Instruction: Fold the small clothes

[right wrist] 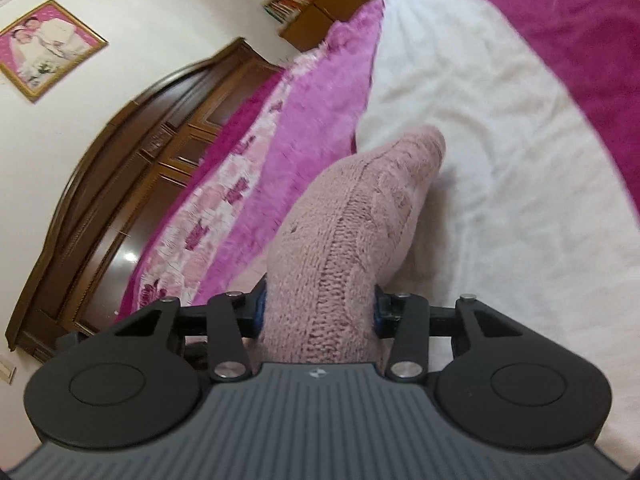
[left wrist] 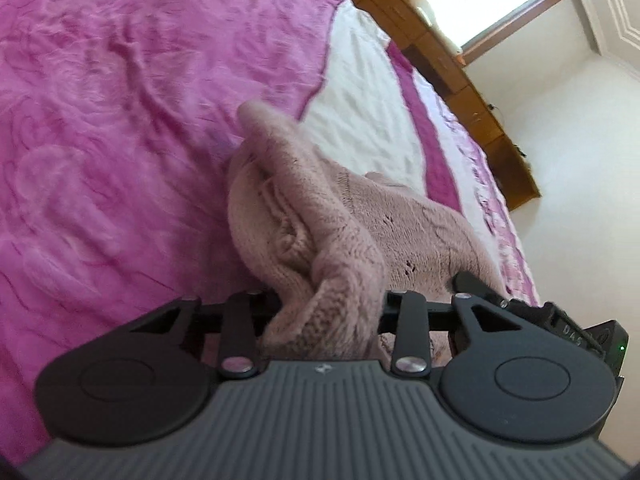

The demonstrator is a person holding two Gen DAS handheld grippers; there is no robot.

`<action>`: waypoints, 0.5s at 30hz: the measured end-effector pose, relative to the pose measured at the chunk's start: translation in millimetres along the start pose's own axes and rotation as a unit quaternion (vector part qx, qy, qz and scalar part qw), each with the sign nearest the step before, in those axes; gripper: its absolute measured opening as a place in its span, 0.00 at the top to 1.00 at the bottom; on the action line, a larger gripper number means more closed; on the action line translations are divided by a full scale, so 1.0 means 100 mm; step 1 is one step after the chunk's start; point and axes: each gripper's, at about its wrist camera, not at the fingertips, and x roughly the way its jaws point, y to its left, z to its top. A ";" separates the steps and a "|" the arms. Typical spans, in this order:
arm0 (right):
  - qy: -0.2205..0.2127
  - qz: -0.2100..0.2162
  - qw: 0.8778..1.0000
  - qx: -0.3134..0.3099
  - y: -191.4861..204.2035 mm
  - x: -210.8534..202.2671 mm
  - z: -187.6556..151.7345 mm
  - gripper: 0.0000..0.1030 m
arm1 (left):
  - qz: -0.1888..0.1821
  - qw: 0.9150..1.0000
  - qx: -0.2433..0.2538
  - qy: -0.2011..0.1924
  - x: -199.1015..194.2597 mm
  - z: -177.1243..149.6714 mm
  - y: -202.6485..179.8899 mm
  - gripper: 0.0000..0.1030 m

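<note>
- Left claw (left wrist: 326, 308) clamped on a bunched edge of the pink knit (left wrist: 320, 216); cloth fills the gap between its jaws.
- Right claw (right wrist: 316, 312) clamped on another part of the knit (right wrist: 352, 220), blue pads (right wrist: 260, 312) pressing into the cable stitch from both sides.
- Knit is lifted off the bed (left wrist: 100, 100); it hangs from both claws over the magenta blanket and its white band (right wrist: 500, 160). The far end seems to droop toward the bedding; contact not clear.
- Garment looks crumpled, not spread. Which part each claw holds (hem, sleeve, shoulder) I cannot tell.
- Step in hand, as I judge it: raising and sorting out the garment before any fold. Task early.
- Next move calls for drawing the claws apart to take out slack, then lowering the knit flat on the bed so a fold line can be set.
- Risk: loose knit may stretch or snag on the pads.
- Headboard (right wrist: 120, 184) and wall beyond, well apart from the work.
</note>
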 end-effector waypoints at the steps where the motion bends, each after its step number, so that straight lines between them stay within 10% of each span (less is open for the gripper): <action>1: -0.005 -0.001 1.000 -0.003 0.01 -0.10 0.02 0.52 | -0.007 1.000 -0.004 0.000 -0.01 -0.04 -0.06 0.63; 15: 0.018 -0.082 0.996 0.031 -0.41 -1.20 -0.47 0.51 | 0.012 0.995 0.074 0.068 -0.03 -0.91 -0.68 0.64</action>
